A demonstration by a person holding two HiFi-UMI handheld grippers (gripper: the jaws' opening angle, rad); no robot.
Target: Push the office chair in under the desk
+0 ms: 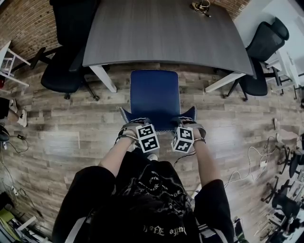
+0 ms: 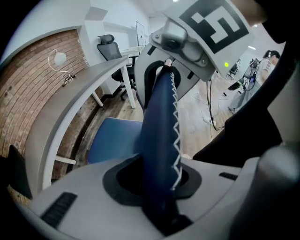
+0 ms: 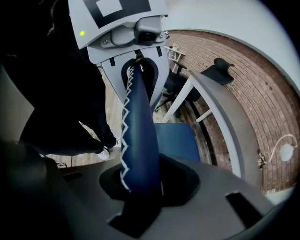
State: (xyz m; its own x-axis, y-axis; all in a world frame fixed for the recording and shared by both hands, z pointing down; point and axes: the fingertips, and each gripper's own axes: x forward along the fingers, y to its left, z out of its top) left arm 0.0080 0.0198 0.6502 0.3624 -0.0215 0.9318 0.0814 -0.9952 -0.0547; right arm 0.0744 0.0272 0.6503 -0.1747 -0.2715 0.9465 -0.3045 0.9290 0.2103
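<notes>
With the left claw [image 1: 133, 123] and the right claw [image 1: 188, 122] each pinched tight on the top back of the blue chair [image 1: 154, 97], whose seat is just at the edge of the worktop [image 1: 161, 33] at 12 o'clock, push both sides evenly toward 12.

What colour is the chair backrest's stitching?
White zigzag stitching, clearest in left gripper view.

Pad faces of my left gripper [image 2: 158, 197] and right gripper [image 3: 137, 192]: covered by the backrest [image 2: 159, 136] clamped between them. Office chair [image 1: 154, 95] base: hidden under its seat. Small object [image 1: 201, 6] on desk [image 1: 166, 33]: too small to identify, cropped at top.
</notes>
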